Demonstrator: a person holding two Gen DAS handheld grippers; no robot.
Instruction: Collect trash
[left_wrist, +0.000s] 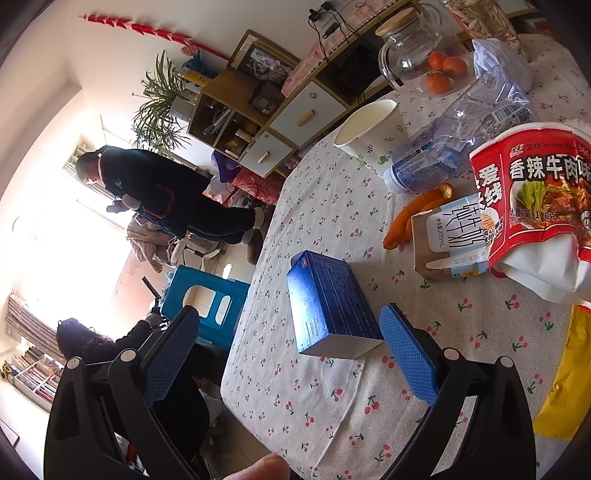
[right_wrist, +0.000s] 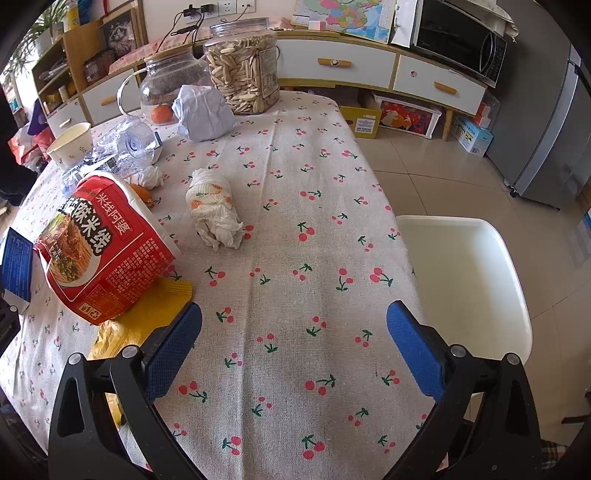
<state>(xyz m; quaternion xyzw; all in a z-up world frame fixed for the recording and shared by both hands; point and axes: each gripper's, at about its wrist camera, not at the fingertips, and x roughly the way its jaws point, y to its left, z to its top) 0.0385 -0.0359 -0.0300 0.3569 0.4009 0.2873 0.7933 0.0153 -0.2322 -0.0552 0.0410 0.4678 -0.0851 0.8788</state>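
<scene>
Trash lies on a cherry-print tablecloth (right_wrist: 295, 302). In the left wrist view a small blue box (left_wrist: 328, 306) lies just ahead of my open left gripper (left_wrist: 291, 339), between its fingers' line. Beyond it are a milk carton (left_wrist: 448, 240), orange peel (left_wrist: 413, 214), a red noodle tub (left_wrist: 535, 195), a crushed plastic bottle (left_wrist: 461, 136), a paper cup (left_wrist: 373, 133) and a yellow wrapper (left_wrist: 569, 376). My right gripper (right_wrist: 293, 339) stands open over bare cloth. Ahead of it lie a crumpled tissue wad (right_wrist: 216, 210), the red noodle tub (right_wrist: 107, 251), the yellow wrapper (right_wrist: 147, 317) and crumpled paper (right_wrist: 203, 114).
A glass jar with oranges (left_wrist: 424, 62) and a jar of seeds (right_wrist: 242, 70) stand at the table's far side. A white chair (right_wrist: 465, 280) is at the right edge, a blue stool (left_wrist: 207, 299) at the left. Two people are beyond the table (left_wrist: 159, 192).
</scene>
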